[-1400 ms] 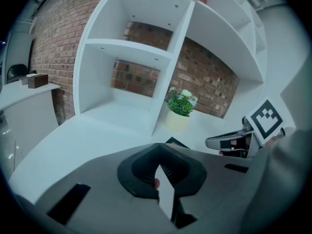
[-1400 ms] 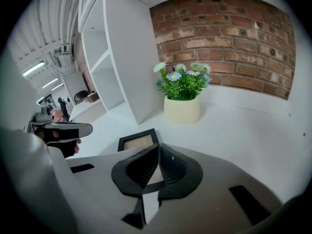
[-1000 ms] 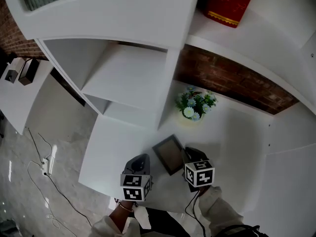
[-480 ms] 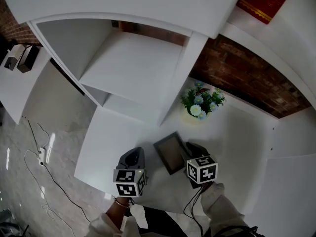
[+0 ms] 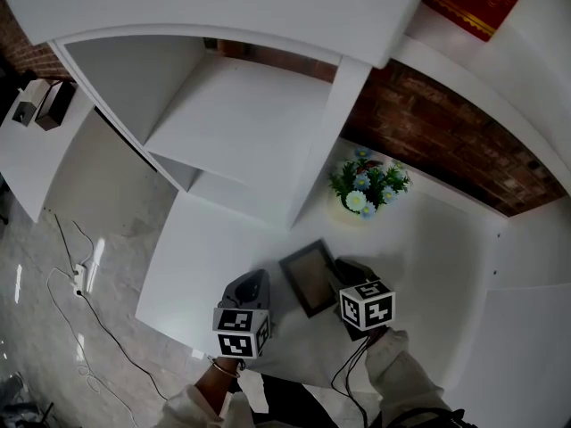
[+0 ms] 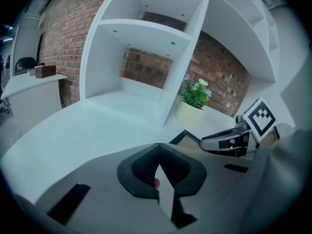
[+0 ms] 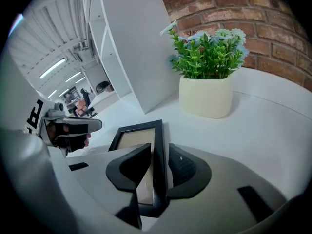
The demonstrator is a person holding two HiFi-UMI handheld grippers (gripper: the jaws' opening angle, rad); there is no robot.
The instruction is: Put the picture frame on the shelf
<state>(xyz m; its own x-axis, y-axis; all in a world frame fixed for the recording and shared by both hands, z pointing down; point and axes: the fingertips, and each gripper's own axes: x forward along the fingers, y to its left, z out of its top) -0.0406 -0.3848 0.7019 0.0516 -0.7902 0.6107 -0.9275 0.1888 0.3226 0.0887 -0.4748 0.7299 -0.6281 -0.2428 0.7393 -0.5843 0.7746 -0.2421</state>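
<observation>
Pinching the right rail of the picture frame (image 7: 131, 140) between the fingers of my right gripper (image 7: 157, 152), I keep its face clear. It is still down at the surface (image 5: 201, 248), in front of the shelf (image 5: 241, 123). My left gripper (image 6: 158, 167) has its fingers pressed together, empty. The flower pot (image 7: 204, 95) crowds 1 side; the open bay up-left offers room.

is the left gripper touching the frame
Apart. The head view shows bare table between the left gripper and the frame; in the left gripper view the frame lies beyond the shut jaws.
</observation>
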